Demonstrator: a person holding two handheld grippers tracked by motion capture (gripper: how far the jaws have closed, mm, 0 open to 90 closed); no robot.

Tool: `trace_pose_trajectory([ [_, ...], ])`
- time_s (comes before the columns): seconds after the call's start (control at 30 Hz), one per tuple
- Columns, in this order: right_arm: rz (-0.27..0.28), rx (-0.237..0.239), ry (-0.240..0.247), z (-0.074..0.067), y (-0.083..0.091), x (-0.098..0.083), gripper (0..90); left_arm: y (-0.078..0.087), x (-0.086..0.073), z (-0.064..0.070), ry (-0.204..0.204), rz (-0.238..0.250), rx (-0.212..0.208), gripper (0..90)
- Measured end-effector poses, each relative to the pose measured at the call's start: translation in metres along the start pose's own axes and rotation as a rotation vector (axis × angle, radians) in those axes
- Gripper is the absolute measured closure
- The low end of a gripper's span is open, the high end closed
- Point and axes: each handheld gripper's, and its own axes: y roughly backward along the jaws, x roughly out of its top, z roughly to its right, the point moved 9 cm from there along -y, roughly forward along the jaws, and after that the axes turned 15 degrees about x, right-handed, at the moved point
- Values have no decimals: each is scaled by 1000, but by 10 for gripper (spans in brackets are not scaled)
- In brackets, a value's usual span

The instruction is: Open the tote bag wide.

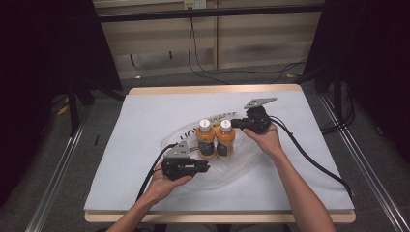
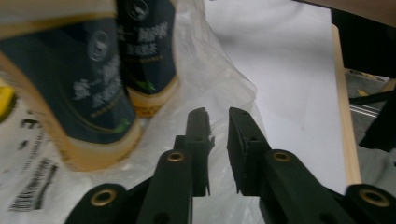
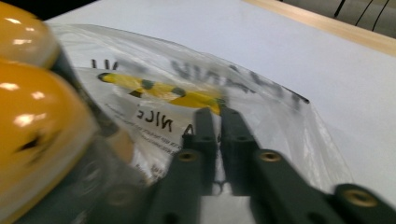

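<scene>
Two orange juice bottles with white caps, one on the left and one on the right, stand upright side by side on a clear printed plastic bag lying flat on the table. My left gripper lies at the bag's near left edge, pointing right. In the left gripper view, its jaws are open over the film with nothing between them, and the bottles' dark labels are close at left. My right gripper points at the right bottle's cap. Its jaws stand a slit apart over the bag.
A pale cloth covers the wooden table, whose edge shows at the back. Black cables trail from both grippers toward the table's near corners. Dark curtains and metal rails flank the table.
</scene>
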Motion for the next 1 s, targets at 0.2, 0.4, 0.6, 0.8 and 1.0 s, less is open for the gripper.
trace_pose_trajectory([
  [0.2, 36, -50, 8, -8, 24, -6, 603, 10, 6, -14, 17, 36, 71, 545],
  [0.4, 79, -55, -9, -18, 48, -15, 401, 20, 2, -25, 57, 28, 136, 287],
  [0.6, 89, -95, 2, -32, 70, -27, 246, 31, -6, -32, 79, 20, 175, 176],
  [0.8, 92, -148, 1, -44, 93, -46, 215, 47, -17, -38, 57, 9, 211, 107],
  [1.0, 135, -181, -55, -54, 118, -69, 203, 68, -31, -44, 145, 29, 256, 76],
])
